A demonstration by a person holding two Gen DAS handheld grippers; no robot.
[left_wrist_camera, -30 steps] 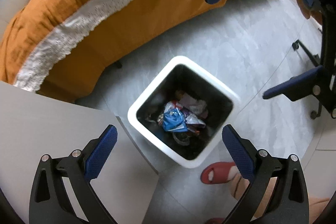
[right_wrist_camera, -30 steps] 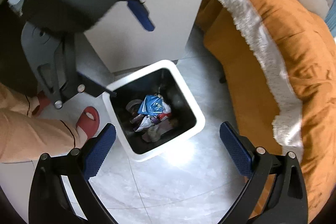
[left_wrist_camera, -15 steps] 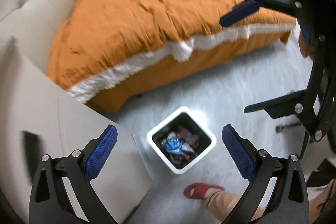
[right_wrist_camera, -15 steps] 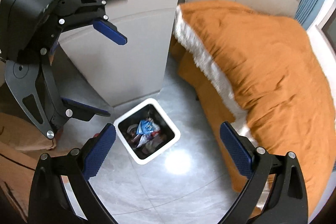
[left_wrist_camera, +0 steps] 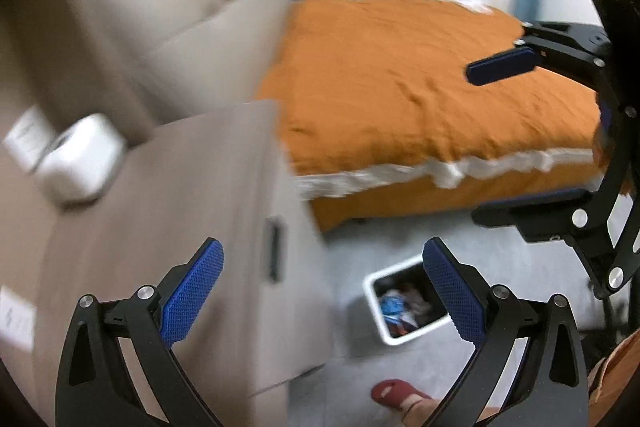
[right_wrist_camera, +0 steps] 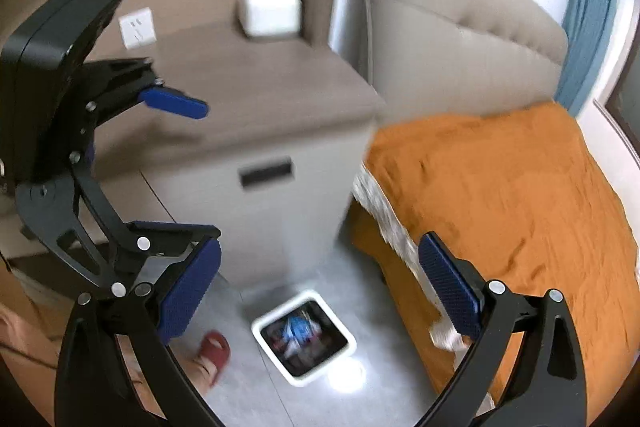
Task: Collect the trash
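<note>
Trash bin [right_wrist_camera: 303,337] whole in right view, partly hidden left

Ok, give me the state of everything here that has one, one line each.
Left gripper: open, empty.
Right gripper: open, empty.
Bin: upright on the floor, no lid, trash inside.
Nightstand drawer: shut.
Bed: covered by an orange blanket.
Slipper: on a foot.

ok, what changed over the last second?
Both claws, left and right, rose away from the bin, which now looks small on the floor; the nightstand top has come into view. Both claws stayed open and empty; the trash stayed in the bin.
</note>
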